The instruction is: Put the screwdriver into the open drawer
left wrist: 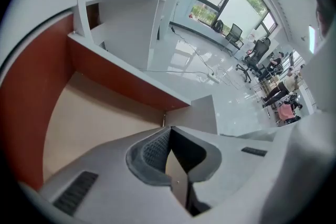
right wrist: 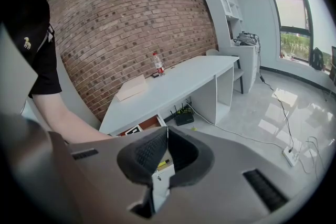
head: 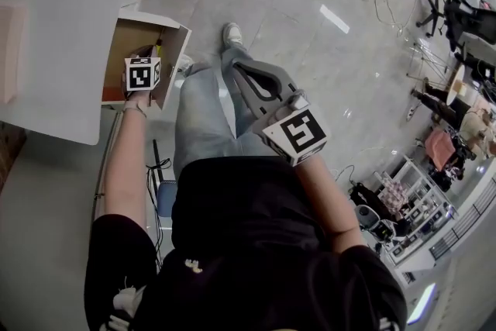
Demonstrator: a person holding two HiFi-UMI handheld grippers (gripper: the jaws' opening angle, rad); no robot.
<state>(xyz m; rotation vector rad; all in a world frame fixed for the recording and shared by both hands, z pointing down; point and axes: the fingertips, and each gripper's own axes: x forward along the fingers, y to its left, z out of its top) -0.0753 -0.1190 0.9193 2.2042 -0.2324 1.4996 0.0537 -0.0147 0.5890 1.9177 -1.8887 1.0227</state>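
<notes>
2 grippers, both holding nothing: the left gripper [left wrist: 169, 129] points into the open drawer [head: 177, 58] under the white counter [head: 62, 27], its jaws pressed together above the drawer's tan floor. The right gripper [right wrist: 167, 129] hangs well apart to the right, over the person's leg [head: 198, 120], jaws likewise together and aimed toward the drawer. Through the gap behind its jaws a small yellow object [right wrist: 164, 163] shows by the drawer; whether it is the screwdriver cannot be told. On the counter stand 1 bottle [right wrist: 156, 63] and 1 flat box [right wrist: 131, 86].
</notes>
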